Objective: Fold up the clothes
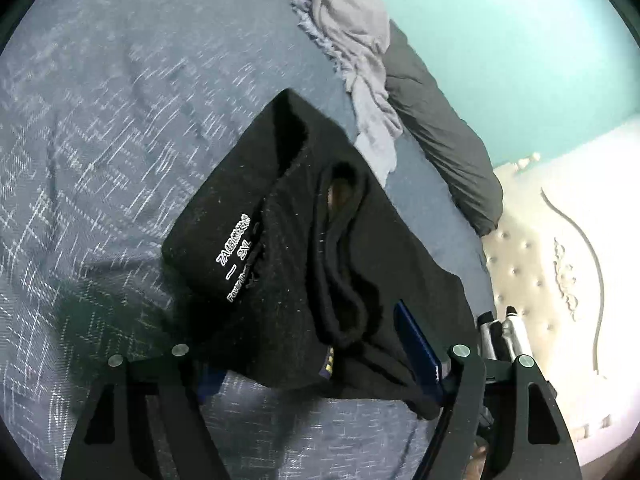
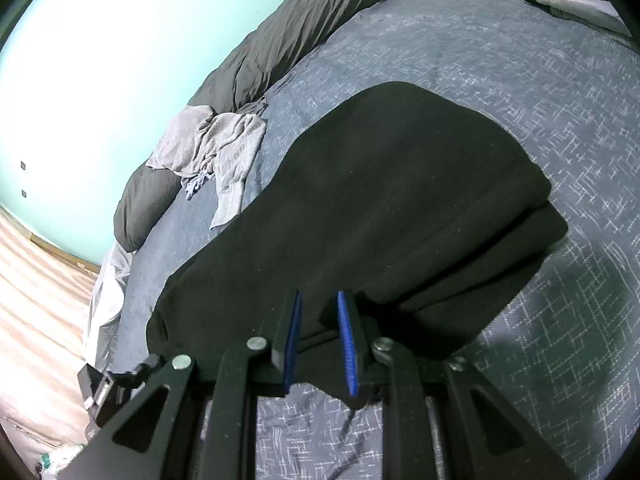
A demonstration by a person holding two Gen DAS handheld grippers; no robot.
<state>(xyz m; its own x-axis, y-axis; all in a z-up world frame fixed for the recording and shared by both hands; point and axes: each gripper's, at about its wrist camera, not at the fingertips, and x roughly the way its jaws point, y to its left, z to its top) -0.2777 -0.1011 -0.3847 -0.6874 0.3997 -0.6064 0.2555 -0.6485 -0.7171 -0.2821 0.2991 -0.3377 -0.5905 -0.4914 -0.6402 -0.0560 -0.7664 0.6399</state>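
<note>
Right gripper part-open over black garment hem, long axis running ahead; left gripper wide, straddling its edge.

Garment: black, white printed lettering. Bedspread: slate blue, white crosshatch dashes. Crumpled cloth: pale grey. Duvet: dark charcoal. Wall: mint green. Gripper pads: bright blue on black frame. Floor: light wood stripes.
</note>
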